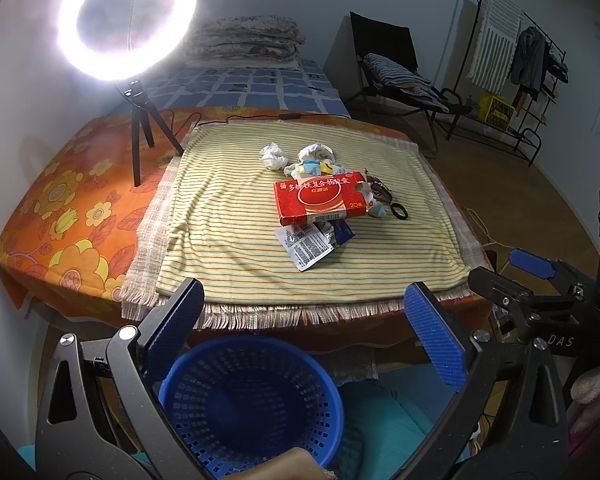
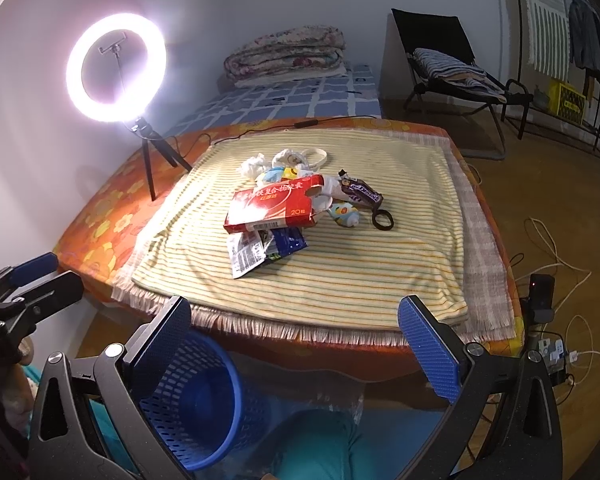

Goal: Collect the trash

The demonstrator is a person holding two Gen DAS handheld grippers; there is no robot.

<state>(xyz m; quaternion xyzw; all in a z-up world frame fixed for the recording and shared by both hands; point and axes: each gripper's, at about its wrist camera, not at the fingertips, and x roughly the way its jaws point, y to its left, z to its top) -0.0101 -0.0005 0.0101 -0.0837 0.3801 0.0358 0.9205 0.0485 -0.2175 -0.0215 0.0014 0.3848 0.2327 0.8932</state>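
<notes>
A heap of trash lies mid-table on a striped yellow cloth (image 1: 236, 216): a red box (image 1: 320, 198) (image 2: 276, 206), a white foil sachet (image 1: 306, 246) (image 2: 246, 254), a blue packet (image 2: 288, 242), a crumpled tissue (image 1: 273, 155), a brown candy wrapper (image 2: 360, 194) and a black ring (image 1: 399, 211) (image 2: 382, 220). A blue mesh basket (image 1: 252, 404) (image 2: 196, 400) stands empty below the table's near edge. My left gripper (image 1: 306, 334) is open and empty over the basket. My right gripper (image 2: 300, 340) is open and empty at the table's near edge.
A lit ring light on a tripod (image 1: 140, 132) (image 2: 148, 148) stands at the table's back left. A bed with folded quilts (image 2: 288, 60) is behind. A black chair (image 1: 396, 72) and a clothes rack (image 1: 516, 56) stand at the right. Cables and a power strip (image 2: 556, 352) lie on the floor.
</notes>
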